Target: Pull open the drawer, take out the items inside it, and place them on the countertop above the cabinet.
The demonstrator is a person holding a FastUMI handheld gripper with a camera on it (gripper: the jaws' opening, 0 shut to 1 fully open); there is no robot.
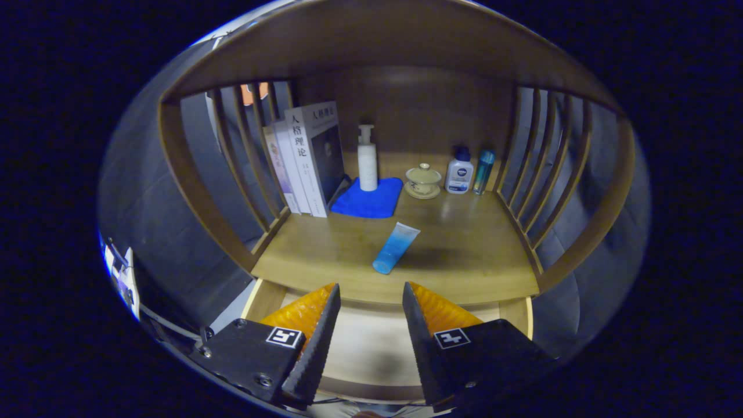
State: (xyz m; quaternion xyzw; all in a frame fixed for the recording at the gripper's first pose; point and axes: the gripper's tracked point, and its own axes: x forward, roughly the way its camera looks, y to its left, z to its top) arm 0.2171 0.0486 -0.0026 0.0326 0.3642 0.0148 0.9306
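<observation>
My gripper [370, 297] is open, nothing between its fingers. It hovers over the pulled-out drawer [371, 348], whose pale bare bottom shows between and below the fingers. Just beyond the fingertips lies the wooden countertop [464, 249]. A blue tube [395, 248] lies flat on it, cap end toward me, a little ahead of the fingertips.
At the back of the countertop stand several books [307, 159] on the left, a white pump bottle [367, 159] on a blue cloth [368, 198], a lidded cup on a saucer [423, 180], a white bottle [459, 170] and a slim teal bottle [483, 171]. Slatted wooden sides [540, 174] close both flanks.
</observation>
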